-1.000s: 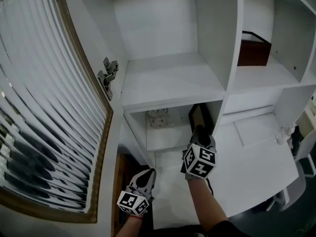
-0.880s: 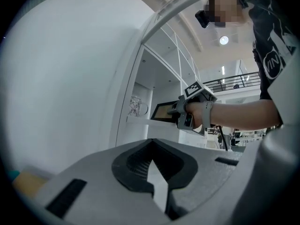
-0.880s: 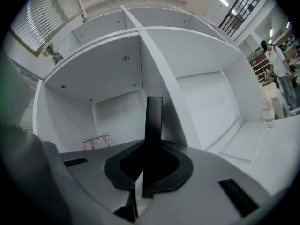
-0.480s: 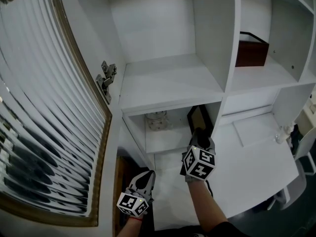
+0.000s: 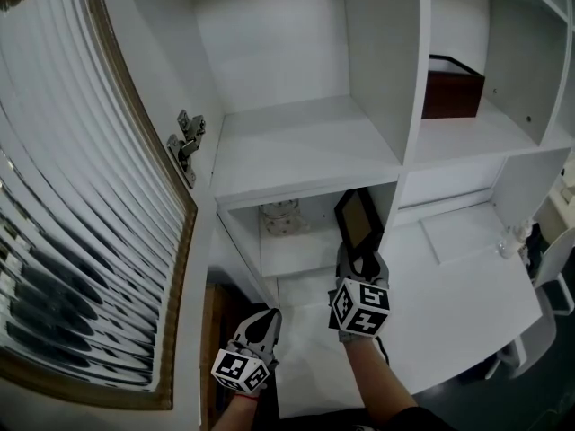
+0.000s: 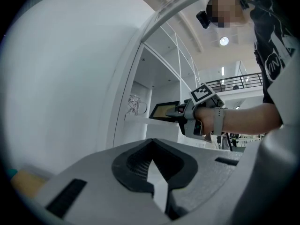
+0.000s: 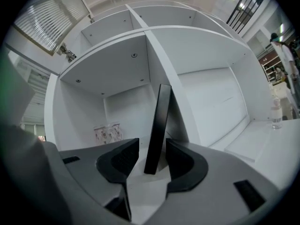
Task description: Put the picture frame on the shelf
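The dark-framed picture frame [image 5: 358, 220] stands tilted in the lower shelf compartment [image 5: 296, 257], by its right wall. My right gripper [image 5: 356, 255] is just in front of it. Its jaws are opening: in the right gripper view the frame's edge [image 7: 158, 125] rises between the two pads with a gap on each side. My left gripper [image 5: 263, 323] hangs low by the cabinet's left side, shut and holding nothing. From the left gripper view, the frame [image 6: 164, 111] and right gripper [image 6: 180, 116] show side-on, beyond the left gripper [image 6: 151, 172].
A patterned glass jar [image 5: 279, 215] stands at the back left of the same compartment. A ribbed glass door [image 5: 81, 196] with a metal hinge [image 5: 184, 142] hangs open at the left. A brown box [image 5: 449, 92] fills an upper right compartment. A small bottle [image 5: 510, 241] stands on the white desk [image 5: 449, 285].
My right gripper has let go of the frame and drawn back slightly toward me. More of the frame's face shows now. The left gripper has barely moved.
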`<state>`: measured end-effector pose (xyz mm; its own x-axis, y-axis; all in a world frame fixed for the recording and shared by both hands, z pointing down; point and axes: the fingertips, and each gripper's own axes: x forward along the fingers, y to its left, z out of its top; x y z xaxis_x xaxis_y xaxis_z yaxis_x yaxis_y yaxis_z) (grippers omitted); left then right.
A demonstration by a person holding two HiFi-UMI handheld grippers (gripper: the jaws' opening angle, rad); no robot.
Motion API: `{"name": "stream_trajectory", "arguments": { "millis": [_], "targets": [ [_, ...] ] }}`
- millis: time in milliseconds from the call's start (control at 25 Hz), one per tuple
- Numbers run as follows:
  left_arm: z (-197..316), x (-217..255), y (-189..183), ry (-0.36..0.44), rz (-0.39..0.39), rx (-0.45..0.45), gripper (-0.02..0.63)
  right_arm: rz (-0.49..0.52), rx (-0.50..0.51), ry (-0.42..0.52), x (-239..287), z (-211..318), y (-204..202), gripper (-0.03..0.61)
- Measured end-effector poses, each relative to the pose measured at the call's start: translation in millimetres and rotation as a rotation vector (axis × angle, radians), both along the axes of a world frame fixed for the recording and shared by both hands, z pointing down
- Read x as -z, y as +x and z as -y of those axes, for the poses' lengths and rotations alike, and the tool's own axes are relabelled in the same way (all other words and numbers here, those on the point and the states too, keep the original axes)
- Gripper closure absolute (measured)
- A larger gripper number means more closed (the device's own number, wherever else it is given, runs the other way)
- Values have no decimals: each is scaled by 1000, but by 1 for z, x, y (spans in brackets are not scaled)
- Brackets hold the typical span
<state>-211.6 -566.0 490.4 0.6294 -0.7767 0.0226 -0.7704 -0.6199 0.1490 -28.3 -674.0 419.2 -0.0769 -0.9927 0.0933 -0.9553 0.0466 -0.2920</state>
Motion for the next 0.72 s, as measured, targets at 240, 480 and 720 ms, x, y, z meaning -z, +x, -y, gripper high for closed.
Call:
{"name": "stream_trajectory", "arguments": {
  "millis": [240,480,720],
  "targets": [
    [2,-2,-1,-3,-6,14,609,-8,74,-3,-7,-13,-7,396],
    [0,-4,2,-6,-7,26,609,-12,133,-1,-10,-25,-8,382],
    [-3,-6,3,-6,-1,49,609,-21,184,-34,-24,-37,-4,380]
  ]
}}
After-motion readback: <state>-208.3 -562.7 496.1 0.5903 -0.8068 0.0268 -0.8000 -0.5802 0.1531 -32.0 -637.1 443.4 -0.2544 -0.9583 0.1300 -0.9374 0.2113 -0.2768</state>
